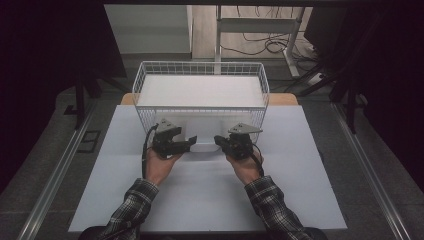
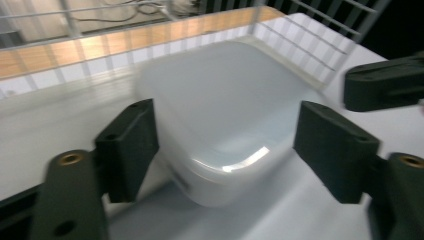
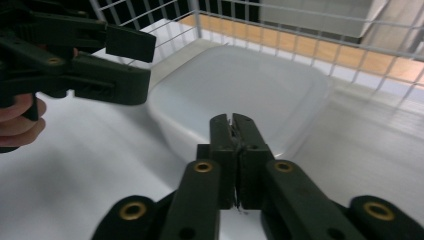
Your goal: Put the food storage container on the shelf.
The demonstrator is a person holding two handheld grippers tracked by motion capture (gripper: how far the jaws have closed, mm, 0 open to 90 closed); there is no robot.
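Note:
A white, rounded plastic container (image 1: 202, 145) lies on the white table, close against the front wall of a white wire basket (image 1: 150, 80). My left gripper (image 1: 184, 140) is at the container's left end. In the left gripper view it (image 2: 232, 150) stands open, its black jaws on either side of the container (image 2: 225, 115) and apart from it. My right gripper (image 1: 219, 141) is at the container's right end. In the right gripper view it (image 3: 234, 122) is shut, its tips over the near edge of the container (image 3: 245, 85); contact cannot be told. The left gripper (image 3: 110, 50) shows open there.
The table's white surface (image 1: 210, 195) spreads in front of the basket. The basket floor (image 1: 200, 90) is white. A wooden board edge (image 1: 284, 99) shows behind the basket. Cables (image 1: 265, 45) and metal frame legs stand on the floor beyond.

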